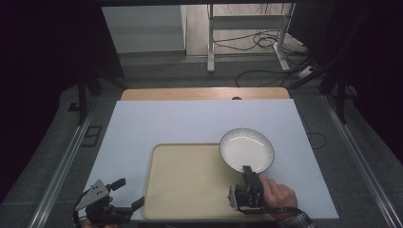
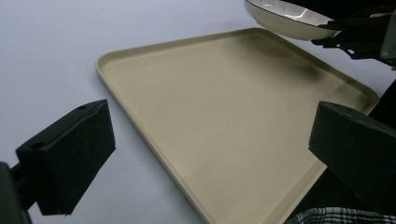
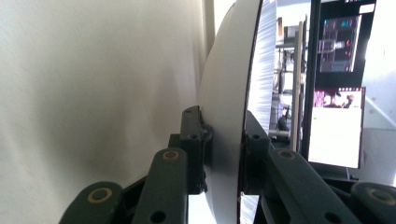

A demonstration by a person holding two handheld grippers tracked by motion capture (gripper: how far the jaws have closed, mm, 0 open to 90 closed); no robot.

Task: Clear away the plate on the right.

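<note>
The plate (image 1: 246, 149) is hanging over the far right corner of the tray (image 1: 185, 180), lifted clear, its near rim pinched between the jaws of the right hand-held gripper (image 1: 248, 176). The right gripper view is showing that rim (image 3: 229, 140) clamped edge-on between both jaws. So the pickup looks done; setting the plate down on the tray seems to be what's left, and the tray is lying bare. The left hand-held gripper (image 1: 127, 194) is waiting just off the tray's near left corner, jaws spread wide, holding nothing, above the white desk (image 1: 190, 118).
</note>
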